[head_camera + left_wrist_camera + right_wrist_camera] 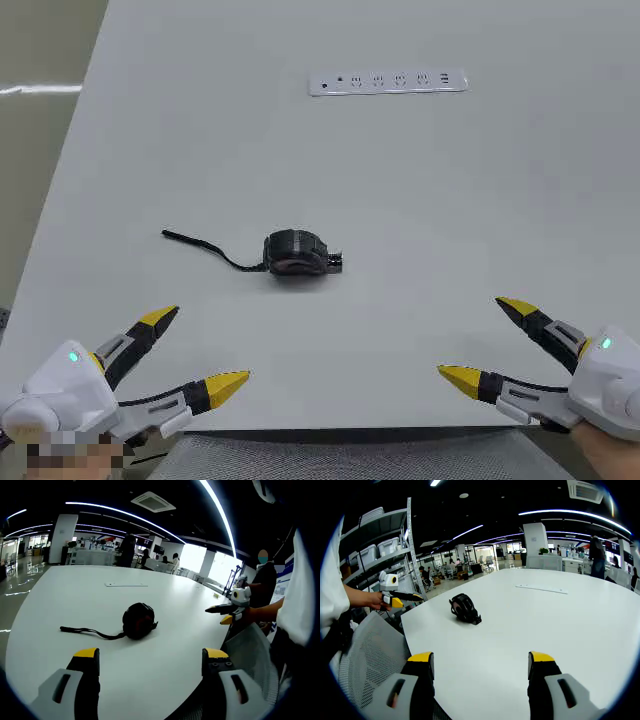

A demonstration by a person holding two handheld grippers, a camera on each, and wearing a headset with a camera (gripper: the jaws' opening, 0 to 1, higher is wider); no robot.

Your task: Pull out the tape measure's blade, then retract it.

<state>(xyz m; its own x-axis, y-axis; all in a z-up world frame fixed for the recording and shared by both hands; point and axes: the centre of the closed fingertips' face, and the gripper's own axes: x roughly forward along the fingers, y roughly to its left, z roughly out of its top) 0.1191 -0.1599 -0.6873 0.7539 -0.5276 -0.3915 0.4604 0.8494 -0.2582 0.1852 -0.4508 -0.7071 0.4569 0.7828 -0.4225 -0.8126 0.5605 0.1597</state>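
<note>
The black tape measure (295,253) is sitting on the white table (300,150), roughly mid-table and a bit left of center. Its hook end is tucked against the case on the right side, and its thin black wrist strap (205,246) trails off to the left, lying flat. Both grippers hang over the near edge, well apart from the tape and touching nothing. The left gripper (207,345) is at the near left with its yellow-tipped jaws spread wide, and the right gripper (470,335) is at the near right, also spread wide. There's a white power strip (388,82) lying flat way over on the far side, and the grey mesh chair back (350,458) peeks in just below the near table edge.
</note>
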